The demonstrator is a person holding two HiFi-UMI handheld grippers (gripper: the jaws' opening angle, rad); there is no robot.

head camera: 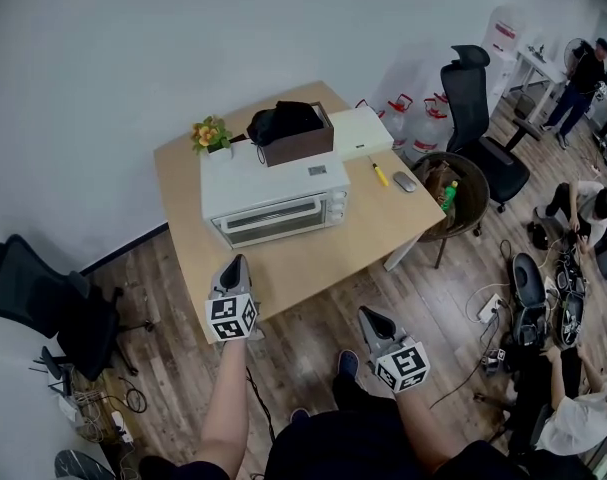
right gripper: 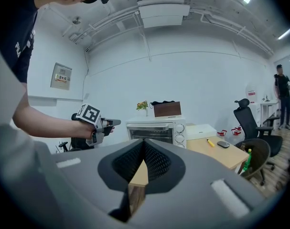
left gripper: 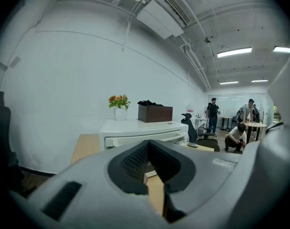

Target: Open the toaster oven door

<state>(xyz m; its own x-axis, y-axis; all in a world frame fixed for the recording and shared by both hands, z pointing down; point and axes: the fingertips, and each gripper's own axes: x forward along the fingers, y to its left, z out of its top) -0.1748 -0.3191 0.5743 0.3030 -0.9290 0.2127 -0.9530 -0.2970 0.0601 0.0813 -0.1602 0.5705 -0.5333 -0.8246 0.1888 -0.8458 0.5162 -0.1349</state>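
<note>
The white toaster oven [head camera: 273, 190] stands at the back of a wooden table [head camera: 313, 258], and its glass door [head camera: 280, 219] is closed. My left gripper [head camera: 234, 261] hangs over the table's front edge, a short way in front of the door, shut and holding nothing. My right gripper [head camera: 368, 314] is lower and to the right, off the table over the floor, also shut and holding nothing. The left gripper view looks past its jaws [left gripper: 148, 143] to the oven [left gripper: 142, 135]. In the right gripper view [right gripper: 144, 142], the oven [right gripper: 156, 130] and my left gripper [right gripper: 111, 122] are both ahead.
On the oven sit a brown box with black cloth [head camera: 295, 133] and a flower pot [head camera: 211, 136]. A white box [head camera: 360, 131], a yellow pen [head camera: 380, 174] and a mouse [head camera: 404, 181] lie to its right. Black chairs [head camera: 43, 303] [head camera: 478, 118], a round bin [head camera: 453, 193] and people stand around.
</note>
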